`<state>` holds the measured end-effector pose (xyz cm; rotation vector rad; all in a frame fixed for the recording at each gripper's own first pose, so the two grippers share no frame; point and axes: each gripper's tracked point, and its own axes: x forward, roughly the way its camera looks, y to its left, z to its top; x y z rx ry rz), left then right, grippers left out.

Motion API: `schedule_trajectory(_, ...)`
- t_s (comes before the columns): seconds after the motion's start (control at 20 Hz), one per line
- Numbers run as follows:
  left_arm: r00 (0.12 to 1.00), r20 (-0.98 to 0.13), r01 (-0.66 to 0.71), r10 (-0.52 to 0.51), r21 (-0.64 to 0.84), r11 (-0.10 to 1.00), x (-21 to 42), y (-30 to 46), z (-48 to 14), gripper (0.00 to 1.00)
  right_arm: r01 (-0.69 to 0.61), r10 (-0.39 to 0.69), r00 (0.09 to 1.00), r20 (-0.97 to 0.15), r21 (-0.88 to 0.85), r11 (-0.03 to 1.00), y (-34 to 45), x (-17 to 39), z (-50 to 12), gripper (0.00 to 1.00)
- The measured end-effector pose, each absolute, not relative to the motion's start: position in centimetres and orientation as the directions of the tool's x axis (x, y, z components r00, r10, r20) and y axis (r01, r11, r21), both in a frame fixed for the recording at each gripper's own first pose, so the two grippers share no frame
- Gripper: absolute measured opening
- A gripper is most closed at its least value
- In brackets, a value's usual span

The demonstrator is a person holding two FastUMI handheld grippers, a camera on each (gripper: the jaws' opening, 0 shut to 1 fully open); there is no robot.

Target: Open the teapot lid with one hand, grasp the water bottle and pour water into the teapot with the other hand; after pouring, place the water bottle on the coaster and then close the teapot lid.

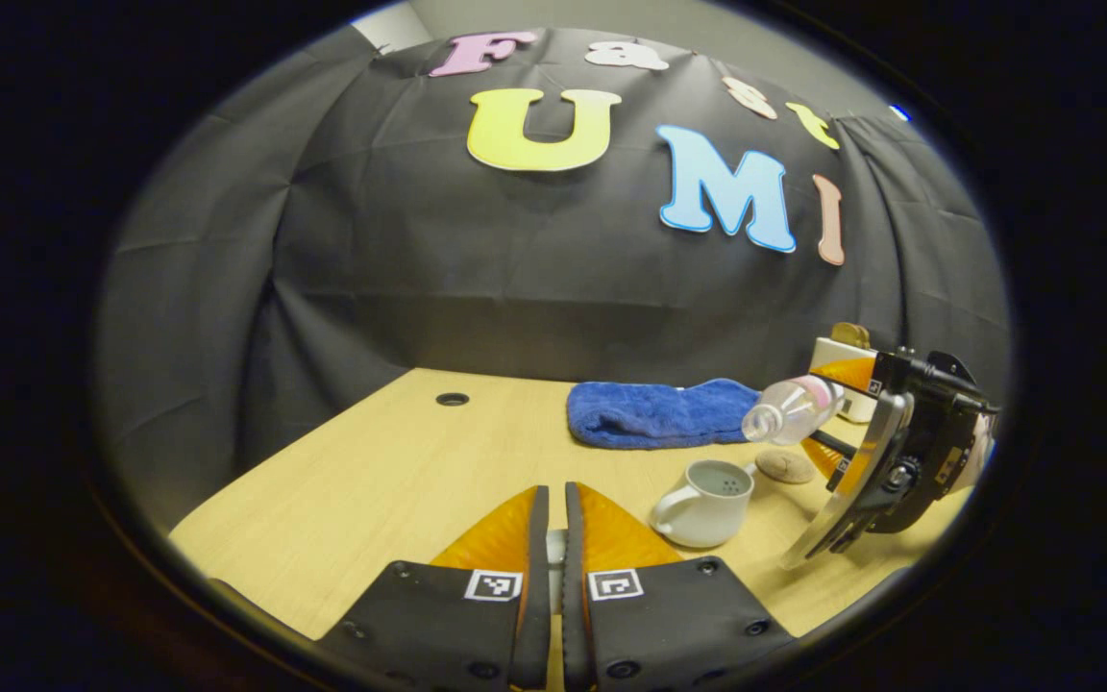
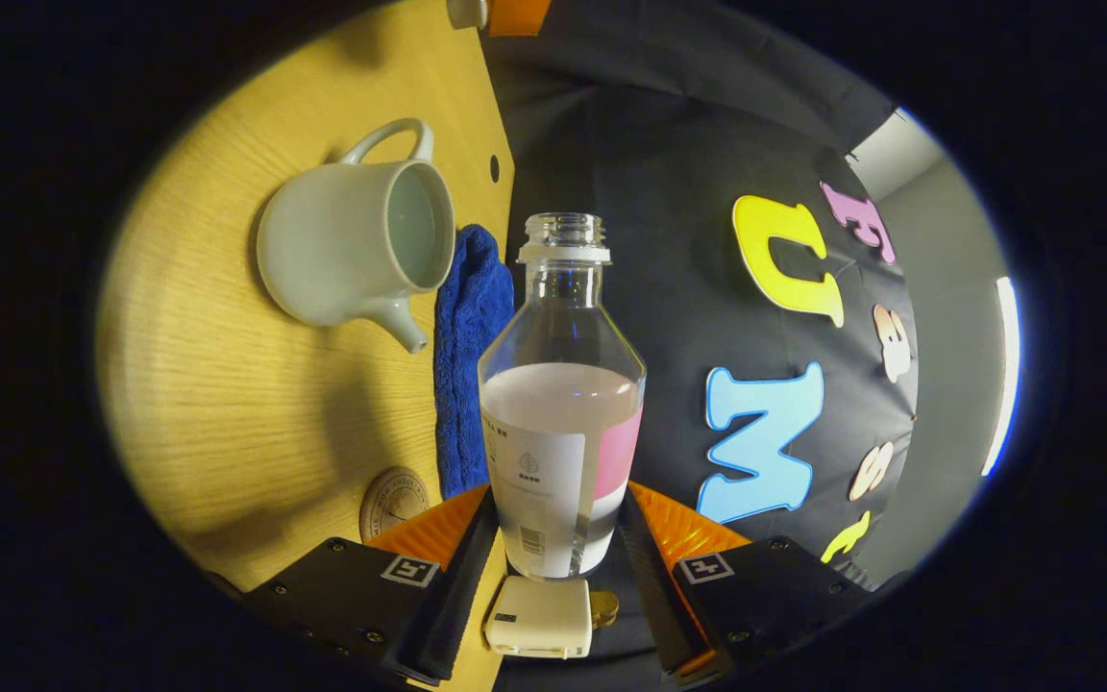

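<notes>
My right gripper (image 2: 558, 538) clamps the one water bottle (image 2: 561, 404), tipped sideways above the lidless teapot (image 1: 704, 502). My left gripper (image 1: 553, 538) is nearly closed on something pale (I cannot tell what). One coaster (image 1: 785, 466), one blue towel (image 1: 654, 411); the table (image 1: 390, 471) lies open to the left.

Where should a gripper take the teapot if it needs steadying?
By the handle loop, coming in level from the left gripper's side. The teapot stands upright with the loop jutting that way. The tilted bottle hangs over its open mouth, so a grip from above looks blocked.
</notes>
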<state>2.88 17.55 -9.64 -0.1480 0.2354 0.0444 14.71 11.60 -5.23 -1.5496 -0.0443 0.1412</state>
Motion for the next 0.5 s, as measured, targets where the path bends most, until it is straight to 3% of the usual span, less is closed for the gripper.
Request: schedule_trajectory(0.5, 0.968, -0.249, -0.056, 0.019, -0.141, 0.988, 2.80, 17.37, -10.19, 0.12, 0.010, 0.163, 0.986, -0.016, -0.988, -0.157, 11.51, 15.22, -4.49, 0.75)
